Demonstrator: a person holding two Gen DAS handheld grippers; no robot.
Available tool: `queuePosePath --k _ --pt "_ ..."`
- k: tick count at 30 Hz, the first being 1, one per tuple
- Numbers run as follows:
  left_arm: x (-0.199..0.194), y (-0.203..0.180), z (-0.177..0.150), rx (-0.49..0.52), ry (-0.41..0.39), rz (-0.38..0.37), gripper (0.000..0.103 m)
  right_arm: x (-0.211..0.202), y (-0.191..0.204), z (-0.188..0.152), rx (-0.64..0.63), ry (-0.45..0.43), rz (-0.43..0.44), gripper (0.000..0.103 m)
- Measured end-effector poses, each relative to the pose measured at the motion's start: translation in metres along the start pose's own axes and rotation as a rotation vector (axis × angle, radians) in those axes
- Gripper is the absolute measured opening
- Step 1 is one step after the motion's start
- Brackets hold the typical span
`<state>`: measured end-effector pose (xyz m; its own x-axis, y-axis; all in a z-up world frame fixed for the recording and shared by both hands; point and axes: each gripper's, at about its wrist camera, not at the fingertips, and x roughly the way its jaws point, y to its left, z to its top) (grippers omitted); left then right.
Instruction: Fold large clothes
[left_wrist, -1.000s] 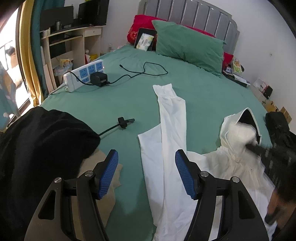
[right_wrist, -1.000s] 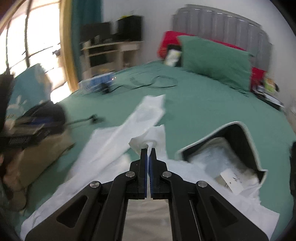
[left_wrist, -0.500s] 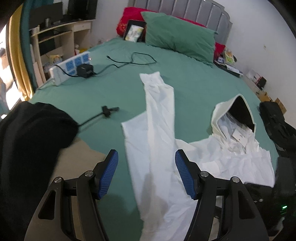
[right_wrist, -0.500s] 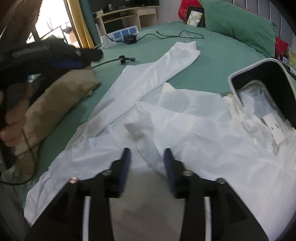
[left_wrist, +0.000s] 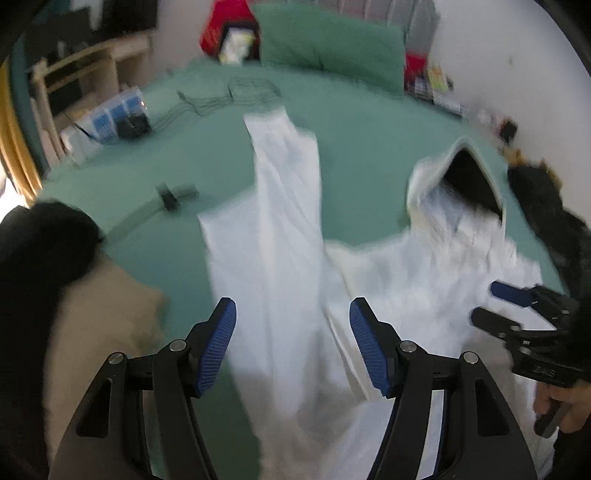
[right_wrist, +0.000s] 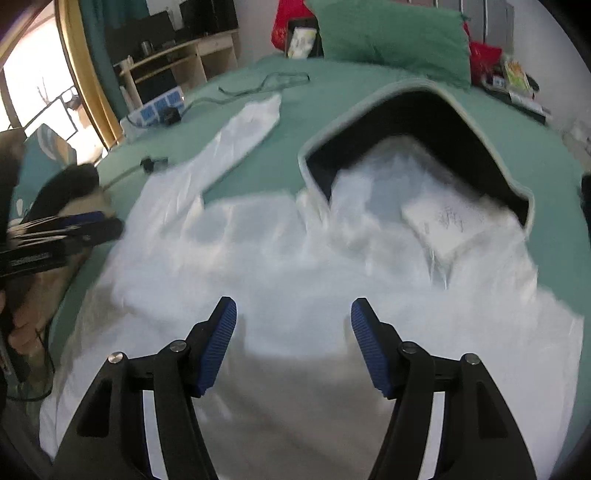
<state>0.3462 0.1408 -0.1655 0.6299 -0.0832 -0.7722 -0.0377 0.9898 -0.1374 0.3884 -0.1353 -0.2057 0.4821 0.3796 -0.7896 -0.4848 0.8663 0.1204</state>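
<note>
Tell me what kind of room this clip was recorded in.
Most likely a home bedroom. A bed with a green sheet fills both views, with a green pillow against a padded grey headboard. A wooden desk stands by a window, and a white hooded garment lies spread on the bed.

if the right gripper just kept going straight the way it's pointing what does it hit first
Most likely the white garment spread on the green bed. The right gripper stands open and tilted down over it, with nothing between the jaws. How near the cloth lies is hard to judge.
</note>
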Motion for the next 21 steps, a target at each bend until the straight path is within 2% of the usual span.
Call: queuePosePath --k 3,7,9,11,13,16,19,20,21 --pt "-0.022 0.023 0.012 -0.046 -0.085 0.022 0.067 0.017 0.012 0.036 -0.015 -0.036 0.049 0.065" --pt "-0.022 0.047 0.017 -0.064 -0.129 0.084 0.067 0.047 0.039 0.074 -0.037 -0.054 0.086 0.065" --pt "-0.010 0.059 0.017 -0.096 -0.102 0.112 0.067 0.072 0.055 0.101 -0.044 -0.049 0.090 0.065" --pt "-0.004 0.070 0.018 -0.133 -0.105 0.070 0.067 0.089 0.061 0.115 -0.029 -0.033 0.068 0.065" --pt "0.008 0.073 0.017 -0.147 -0.056 0.086 0.067 0.113 0.067 0.133 -0.017 -0.005 0.048 0.065" --pt "0.009 0.073 0.016 -0.127 -0.078 0.092 0.067 0.139 0.066 0.148 0.006 0.021 0.030 0.065" --pt "0.009 0.073 0.015 -0.117 -0.063 0.092 0.067 0.164 0.067 0.152 0.024 0.069 0.066 0.064" --pt "0.008 0.074 0.014 -0.120 -0.063 0.087 0.067 0.164 0.072 0.152 -0.007 0.046 0.045 0.050" --pt "0.007 0.074 0.014 -0.123 -0.058 0.083 0.067 0.166 0.079 0.152 -0.058 0.044 0.029 0.024"
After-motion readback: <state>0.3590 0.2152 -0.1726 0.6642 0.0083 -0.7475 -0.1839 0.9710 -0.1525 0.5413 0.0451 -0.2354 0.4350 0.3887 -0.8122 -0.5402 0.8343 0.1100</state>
